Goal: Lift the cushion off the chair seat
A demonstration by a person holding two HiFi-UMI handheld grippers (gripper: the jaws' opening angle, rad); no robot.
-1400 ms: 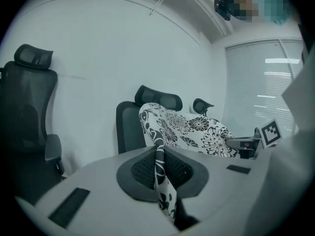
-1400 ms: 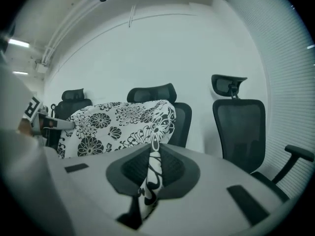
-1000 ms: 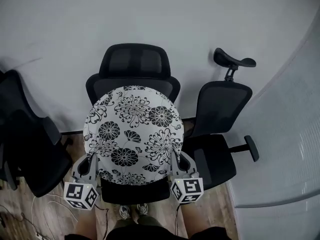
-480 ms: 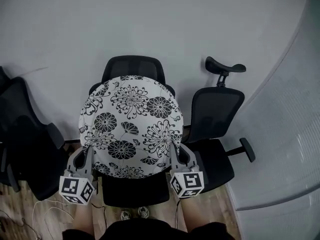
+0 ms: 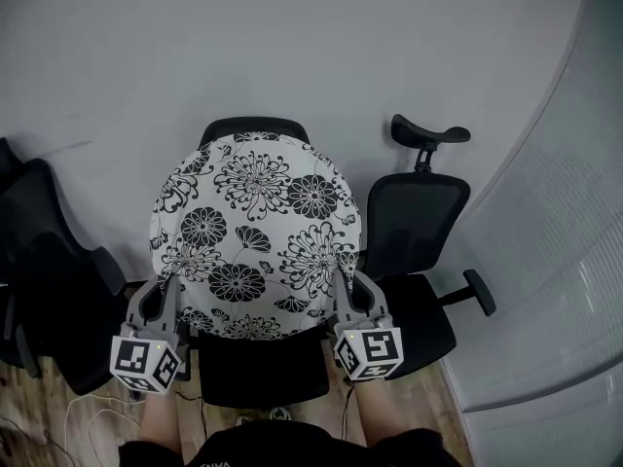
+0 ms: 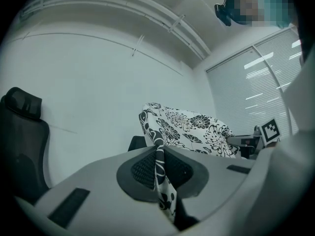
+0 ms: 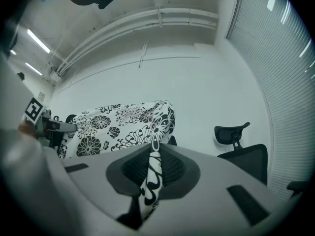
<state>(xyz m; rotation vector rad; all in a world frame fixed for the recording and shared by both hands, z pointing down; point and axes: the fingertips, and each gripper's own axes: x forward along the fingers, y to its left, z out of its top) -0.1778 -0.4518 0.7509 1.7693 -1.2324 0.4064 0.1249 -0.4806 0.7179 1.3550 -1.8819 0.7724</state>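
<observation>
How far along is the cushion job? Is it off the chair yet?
Nearly finished. Done: the left gripper and right gripper are each pinched shut on an edge of the flowery cushion. In hand: the cushion hangs in the air between them, tilted up, with the black chair seat showing bare below it. Left: probably just carrying it clear of the chair.
</observation>
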